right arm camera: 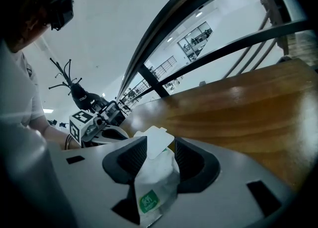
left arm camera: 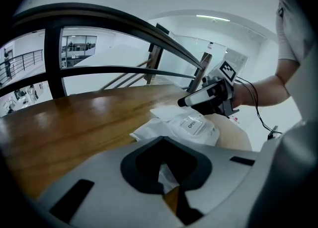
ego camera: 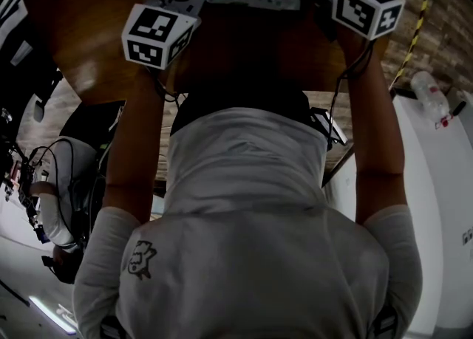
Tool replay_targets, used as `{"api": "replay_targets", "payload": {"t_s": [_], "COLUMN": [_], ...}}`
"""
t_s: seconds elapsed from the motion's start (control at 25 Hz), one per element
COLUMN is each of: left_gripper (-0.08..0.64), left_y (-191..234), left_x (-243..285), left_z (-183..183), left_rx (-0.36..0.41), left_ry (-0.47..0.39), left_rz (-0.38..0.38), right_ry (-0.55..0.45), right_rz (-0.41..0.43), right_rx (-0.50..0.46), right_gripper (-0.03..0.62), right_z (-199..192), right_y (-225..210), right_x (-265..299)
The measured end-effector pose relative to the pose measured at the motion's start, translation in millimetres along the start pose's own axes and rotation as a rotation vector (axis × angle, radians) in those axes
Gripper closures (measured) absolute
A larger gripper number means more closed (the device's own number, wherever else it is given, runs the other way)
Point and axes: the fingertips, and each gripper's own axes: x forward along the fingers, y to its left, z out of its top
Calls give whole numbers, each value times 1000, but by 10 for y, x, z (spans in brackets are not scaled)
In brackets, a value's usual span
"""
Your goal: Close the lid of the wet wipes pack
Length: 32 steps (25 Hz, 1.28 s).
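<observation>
My left tool [left arm camera: 169,187] is pinched nearly shut on a thin edge of the wipes pack [left arm camera: 191,127], which stretches ahead of it over the counter [left arm camera: 74,122]. My right tool [right arm camera: 159,158], jaws fairly wide, grips the pack's far end, with the lid flap [right arm camera: 158,140] standing up between them. Closing looks not yet begun. Next, one tool should let go and press that flap flat.

The person wears a white short-sleeved T-shirt [ego camera: 244,204] with a small dark drawing [ego camera: 140,260], perhaps a fish, near the left sleeve, and thin black cables [ego camera: 341,86] trail from the pale grey left gripper [left arm camera: 166,170] and right gripper [right arm camera: 160,155], each bearing a cube [ego camera: 159,35] with black-and-white square markers.
</observation>
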Motion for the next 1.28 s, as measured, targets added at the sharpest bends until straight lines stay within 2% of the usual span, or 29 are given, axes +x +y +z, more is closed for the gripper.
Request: {"api": "replay_targets", "payload": {"t_s": [0.4,0.64,0.88,1.28], "left_gripper": [546,546,546,546], "left_y": [-1,-4,4,-28], "left_x": [24,20,29,20], "left_z": [-7,3,-12,-5], "left_rx": [-15,-20,-24,-56], "left_ry": [-9,-9,-10,-17], "left_rz": [-18,-20,-20,-16], "right_ry": [73,105,99,53], "right_rz": [24,52,35,10], "right_rx": [-22,-68,-132,-177], "right_gripper": [415,397,397,397], "right_z": [-73,-68,-3,87], "right_y": [-8,79,134,303], "right_x": [121,141,115,-26]}}
